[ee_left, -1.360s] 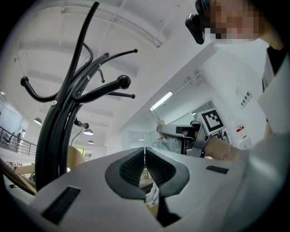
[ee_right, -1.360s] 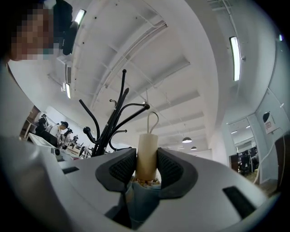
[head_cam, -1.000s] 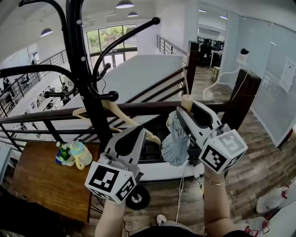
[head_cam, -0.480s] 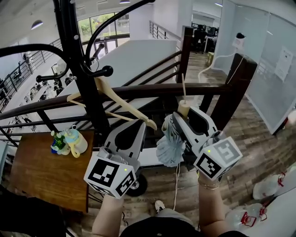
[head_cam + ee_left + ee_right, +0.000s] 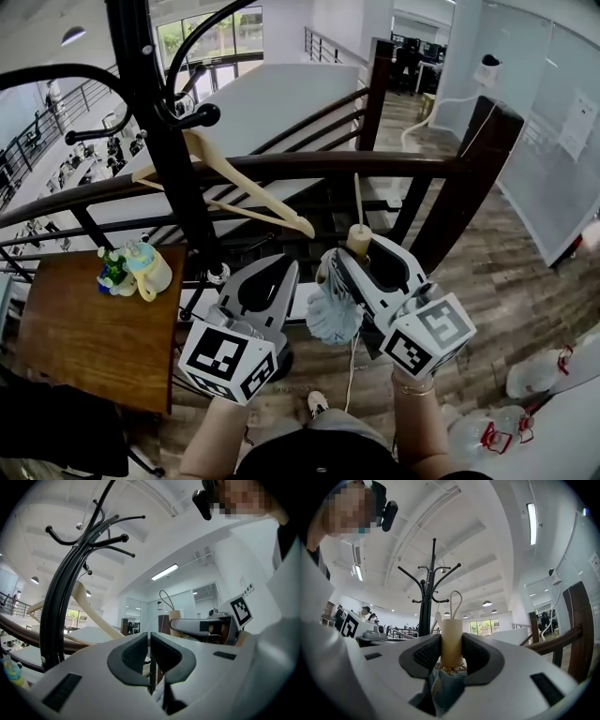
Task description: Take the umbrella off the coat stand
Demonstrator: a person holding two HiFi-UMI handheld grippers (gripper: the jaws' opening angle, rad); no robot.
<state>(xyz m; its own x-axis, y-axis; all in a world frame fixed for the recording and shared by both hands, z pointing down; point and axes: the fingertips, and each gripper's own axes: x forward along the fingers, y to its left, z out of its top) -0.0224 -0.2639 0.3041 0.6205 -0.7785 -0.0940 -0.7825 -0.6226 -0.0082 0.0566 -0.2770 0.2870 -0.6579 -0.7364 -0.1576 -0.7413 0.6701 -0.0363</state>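
Beside a dark wooden railing (image 5: 281,167), the right gripper (image 5: 361,255) clamps the folded blue-grey umbrella (image 5: 333,317) by its cream handle (image 5: 358,240), clear of the black coat stand (image 5: 161,141) to its left, while the left gripper (image 5: 270,270) hangs alongside, its 2 jaws closed on nothing.

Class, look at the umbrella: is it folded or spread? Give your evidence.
Folded. The umbrella is a tight bunch of blue cloth below its handle, which the jaws of the right gripper clamp.
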